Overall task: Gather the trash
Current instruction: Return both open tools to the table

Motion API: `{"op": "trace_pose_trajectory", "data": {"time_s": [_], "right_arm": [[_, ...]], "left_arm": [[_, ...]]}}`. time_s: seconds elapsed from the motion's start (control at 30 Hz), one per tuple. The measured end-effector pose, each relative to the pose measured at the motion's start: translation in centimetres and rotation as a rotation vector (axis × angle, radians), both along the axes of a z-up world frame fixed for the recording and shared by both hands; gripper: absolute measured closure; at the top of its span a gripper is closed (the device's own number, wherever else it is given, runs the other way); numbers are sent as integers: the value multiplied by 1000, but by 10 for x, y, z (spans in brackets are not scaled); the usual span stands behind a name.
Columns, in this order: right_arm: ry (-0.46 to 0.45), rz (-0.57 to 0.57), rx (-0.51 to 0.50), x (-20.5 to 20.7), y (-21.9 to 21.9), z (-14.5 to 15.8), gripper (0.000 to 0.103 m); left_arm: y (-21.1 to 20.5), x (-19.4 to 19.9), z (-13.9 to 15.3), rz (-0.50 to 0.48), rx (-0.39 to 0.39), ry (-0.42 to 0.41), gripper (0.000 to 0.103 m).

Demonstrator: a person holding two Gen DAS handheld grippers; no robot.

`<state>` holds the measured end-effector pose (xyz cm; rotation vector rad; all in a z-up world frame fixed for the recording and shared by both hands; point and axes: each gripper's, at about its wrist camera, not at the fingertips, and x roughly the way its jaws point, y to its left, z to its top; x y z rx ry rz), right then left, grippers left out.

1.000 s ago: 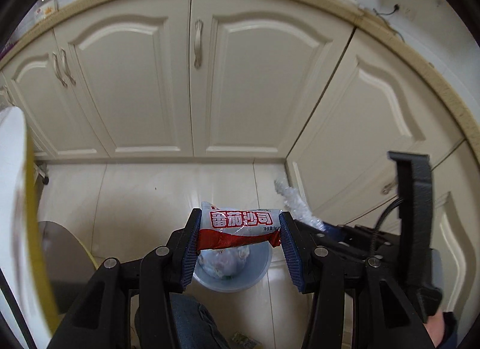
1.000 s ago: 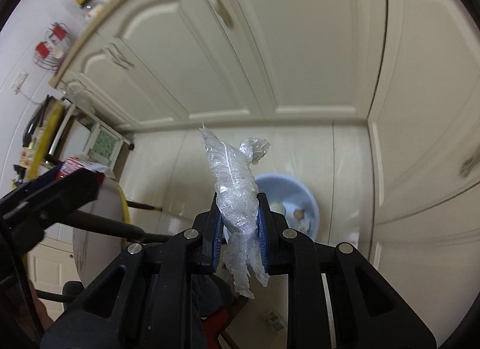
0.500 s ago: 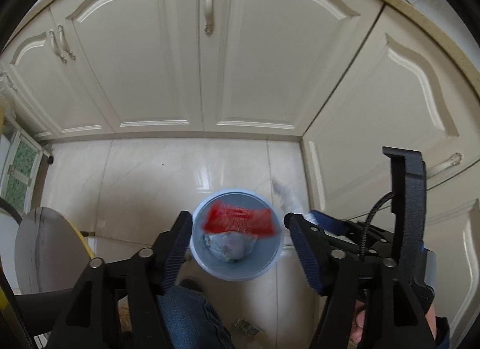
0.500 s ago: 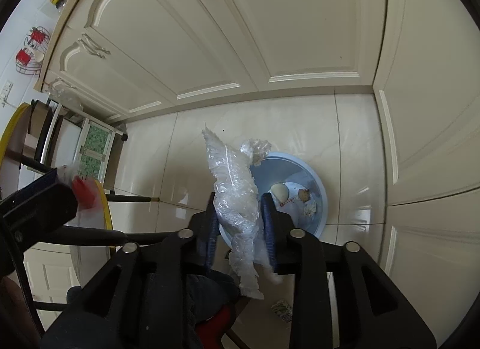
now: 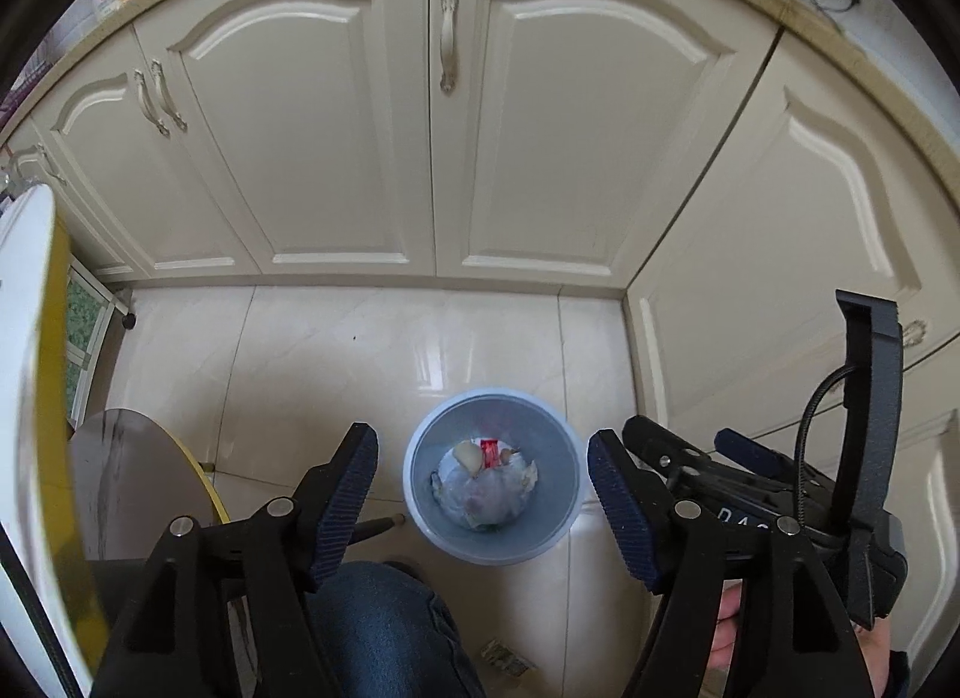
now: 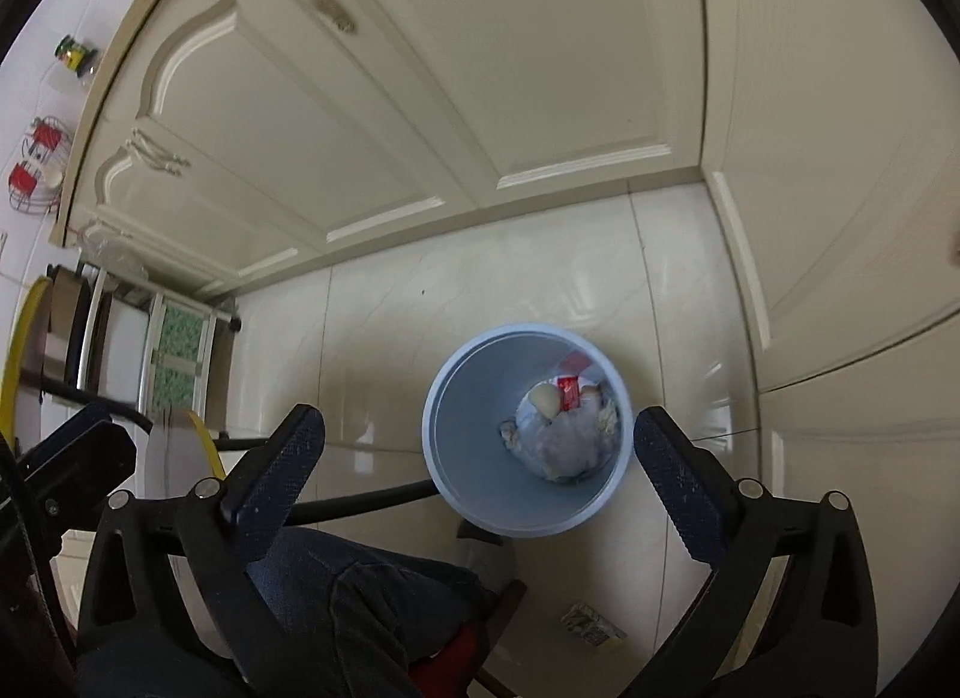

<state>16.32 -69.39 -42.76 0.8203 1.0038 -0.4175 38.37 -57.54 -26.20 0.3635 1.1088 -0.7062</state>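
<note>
While both claws hung above the bin, I took stock of how far I had got. My left claw was spread wide with nothing between its blue pads, and my right claw was spread just as wide and equally bare, so I judged that whatever they were meant to deliver was already delivered. The trash sat down in the bin: a red packet lay near the far wall at the bottom, beside a pale rounded lump I could not identify, and a wad of crumpled clear plastic covered most of the rest of the floor of it. In the left view the same red packet showed just behind that plastic.

The bin stood upright on the pale tiled floor, near the corner of the cream cupboards, well short of full; its grey inner walls were bare most of the way up.

What seemed left to do: a small printed wrapper lay flat on the tiles close to my leg, apart from the bin, and I reckoned it was the next piece to collect. Whether more rubbish waited on the round table at my left, I could not tell from here.
</note>
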Motion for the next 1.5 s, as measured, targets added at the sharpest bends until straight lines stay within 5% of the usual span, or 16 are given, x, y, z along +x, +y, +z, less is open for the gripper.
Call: {"op": "trace_pose_trajectory", "data": {"time_s": [0.4, 0.57, 0.97, 1.27, 1.5], "right_arm": [[-107, -32, -124, -9, 20, 91, 0], [-179, 3, -188, -4, 49, 143, 0], [-398, 205, -346, 37, 179, 270, 0], [-488, 388, -394, 77, 289, 310, 0], [-516, 523, -402, 99, 357, 315, 0]], "left_arm": [[71, -30, 86, 27, -168, -82, 35], [136, -43, 126, 70, -244, -130, 31], [335, -98, 201, 324, -391, -381, 1], [454, -137, 224, 508, -383, -450, 1], [503, -157, 234, 628, -360, -471, 1]]}}
